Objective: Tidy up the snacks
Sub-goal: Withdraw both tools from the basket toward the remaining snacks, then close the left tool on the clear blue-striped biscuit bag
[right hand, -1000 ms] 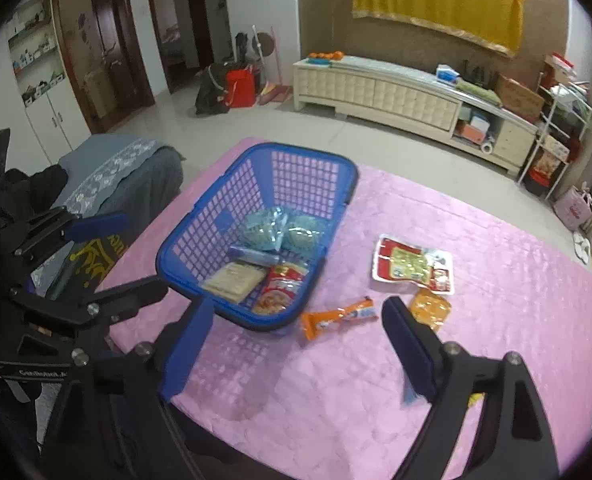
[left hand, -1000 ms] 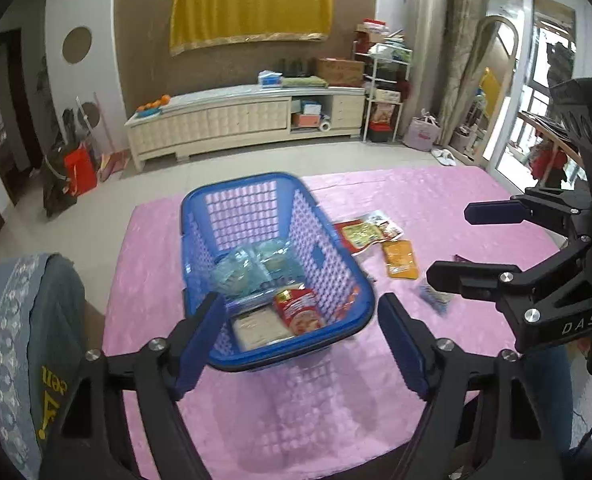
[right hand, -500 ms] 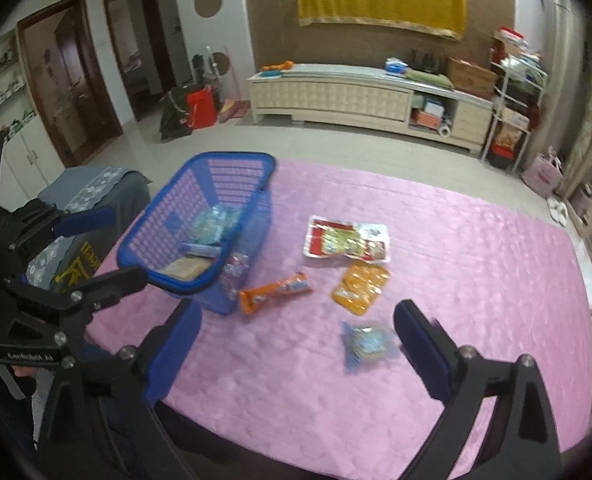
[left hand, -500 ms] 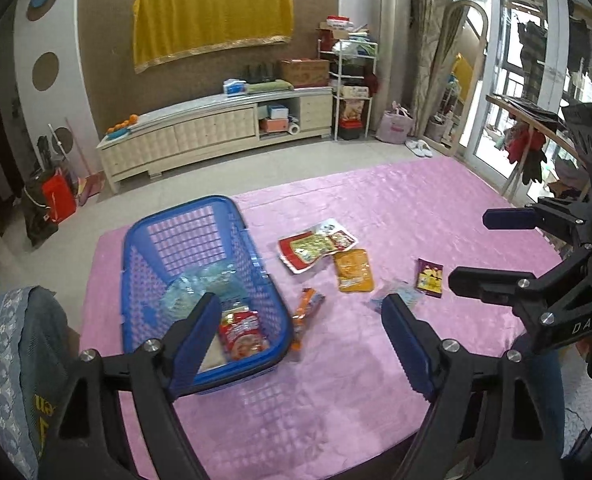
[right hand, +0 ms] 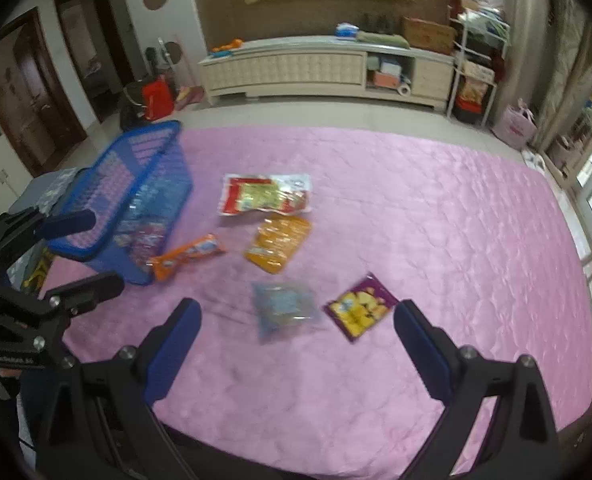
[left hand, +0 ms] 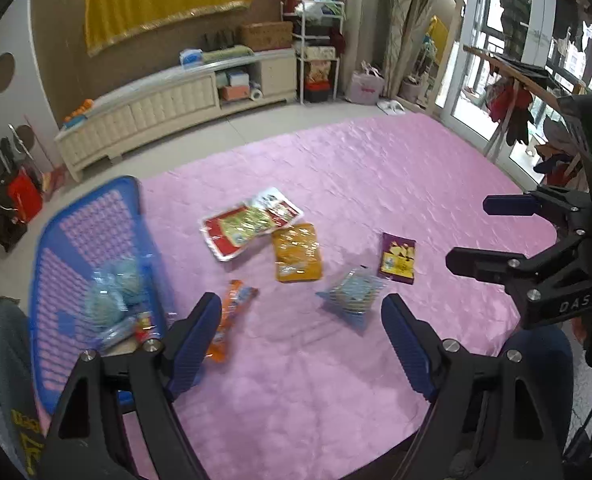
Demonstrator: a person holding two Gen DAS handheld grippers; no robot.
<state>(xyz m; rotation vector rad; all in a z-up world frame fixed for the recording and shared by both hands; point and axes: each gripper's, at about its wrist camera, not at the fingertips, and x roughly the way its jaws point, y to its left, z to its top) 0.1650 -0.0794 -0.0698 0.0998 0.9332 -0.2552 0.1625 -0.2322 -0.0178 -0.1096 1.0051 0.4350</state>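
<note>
A blue basket (left hand: 92, 240) (right hand: 136, 188) with several snack packs inside stands at the left of the pink-covered table (left hand: 375, 184) (right hand: 435, 220). Loose on the cloth lie a red-and-white pack (left hand: 252, 222) (right hand: 266, 196), an orange pouch (left hand: 297, 254) (right hand: 278, 242), an orange bar (left hand: 232, 312) (right hand: 188, 254), a clear blue pack (left hand: 351, 294) (right hand: 284, 308) and a purple pack (left hand: 397, 258) (right hand: 359, 306). My left gripper (left hand: 301, 334) (right hand: 76, 250) is open and empty above the near edge. My right gripper (right hand: 296, 334) (left hand: 491, 232) is open and empty, over the clear blue pack.
A grey cushioned seat (left hand: 4, 360) sits left of the basket. A long cream cabinet (left hand: 168, 104) (right hand: 323, 70) stands against the far wall. A shelf rack (left hand: 315, 52) and glass doors (left hand: 495, 60) are to the right.
Both grippers swung right, away from the basket and toward the loose snacks. The basket has slid to the left of both views. Both stay open and empty.
</note>
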